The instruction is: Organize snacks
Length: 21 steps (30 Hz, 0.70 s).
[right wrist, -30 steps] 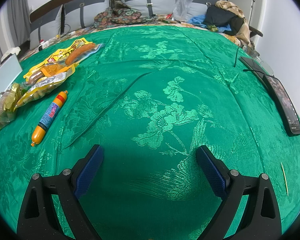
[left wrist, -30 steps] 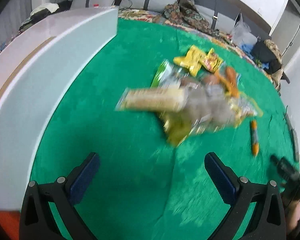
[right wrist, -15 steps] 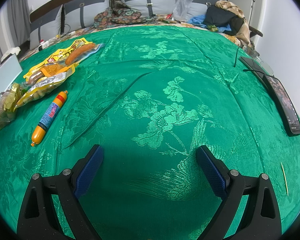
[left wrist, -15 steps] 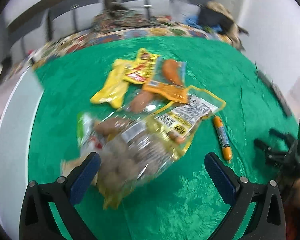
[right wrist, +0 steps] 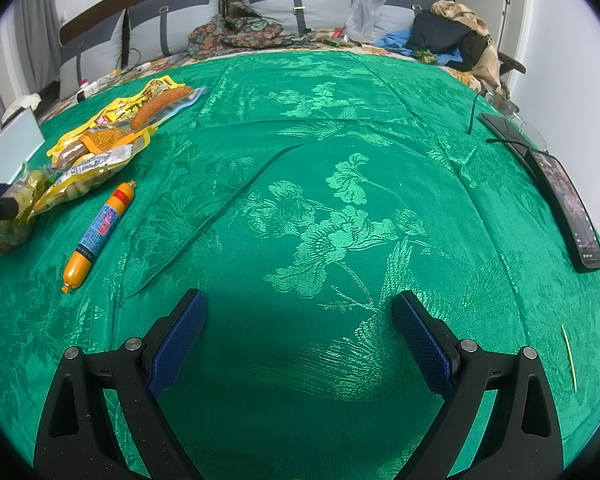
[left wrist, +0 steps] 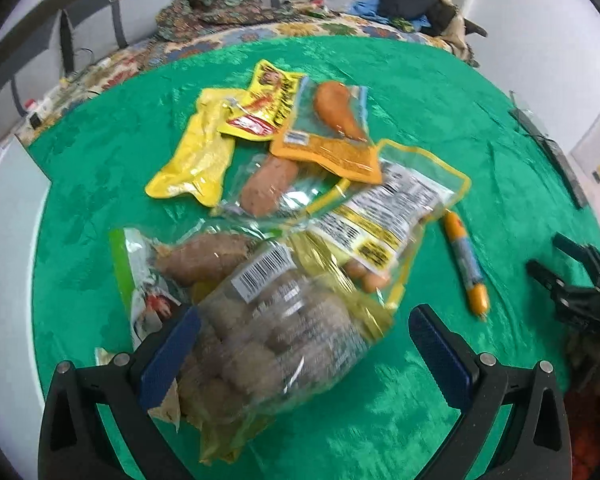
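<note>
Clear bag (left wrist: pixel 284 328) lies right between our wide-open left claw (left wrist: pixel 304 336); our right claw (right wrist: pixel 300 332), also spread, is far off.

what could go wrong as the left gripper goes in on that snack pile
The left gripper is open over the clear bag of brown balls, which overlaps the green packet and the labelled sausage bag; closing might pinch two at once. Slippery film could slide out. The loose sausage stick beside the pile may get knocked and roll.
</note>
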Tool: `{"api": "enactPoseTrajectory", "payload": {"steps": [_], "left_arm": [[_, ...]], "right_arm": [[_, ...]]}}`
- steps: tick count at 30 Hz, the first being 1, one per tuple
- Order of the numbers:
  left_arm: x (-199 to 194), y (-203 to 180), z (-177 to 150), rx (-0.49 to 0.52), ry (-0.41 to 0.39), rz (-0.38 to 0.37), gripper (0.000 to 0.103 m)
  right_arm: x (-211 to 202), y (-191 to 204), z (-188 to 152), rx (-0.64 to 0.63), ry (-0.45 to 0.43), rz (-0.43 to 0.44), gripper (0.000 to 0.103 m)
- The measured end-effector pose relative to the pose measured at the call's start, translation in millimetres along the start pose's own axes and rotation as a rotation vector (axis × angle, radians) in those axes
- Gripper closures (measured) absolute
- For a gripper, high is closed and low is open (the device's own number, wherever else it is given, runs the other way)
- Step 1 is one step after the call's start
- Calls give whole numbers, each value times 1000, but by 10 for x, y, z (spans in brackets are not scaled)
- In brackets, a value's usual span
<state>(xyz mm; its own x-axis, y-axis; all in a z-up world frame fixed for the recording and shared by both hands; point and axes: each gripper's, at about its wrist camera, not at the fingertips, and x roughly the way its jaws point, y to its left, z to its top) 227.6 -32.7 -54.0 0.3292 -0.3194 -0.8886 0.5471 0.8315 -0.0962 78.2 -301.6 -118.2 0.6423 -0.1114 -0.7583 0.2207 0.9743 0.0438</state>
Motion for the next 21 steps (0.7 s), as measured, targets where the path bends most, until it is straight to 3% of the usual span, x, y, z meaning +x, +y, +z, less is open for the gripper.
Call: {"api": "enactPoseTrajectory", "payload": {"steps": [7,13,16,21], "left_arm": [[-262,-173,-251,72,107,-190,0],[-344,-465,-484,205,182,-205,0],[-380,-586,-596,224,214,-275,0],[-402,-836,-768,293,267,-324,0]], "right_arm": [[0,0,-1,0,0,0,6],[0,0,-2,0,0,0,6],[1,0,-3,0,0,0,6],[2,0,-3,-1,0,-1,6]]}}
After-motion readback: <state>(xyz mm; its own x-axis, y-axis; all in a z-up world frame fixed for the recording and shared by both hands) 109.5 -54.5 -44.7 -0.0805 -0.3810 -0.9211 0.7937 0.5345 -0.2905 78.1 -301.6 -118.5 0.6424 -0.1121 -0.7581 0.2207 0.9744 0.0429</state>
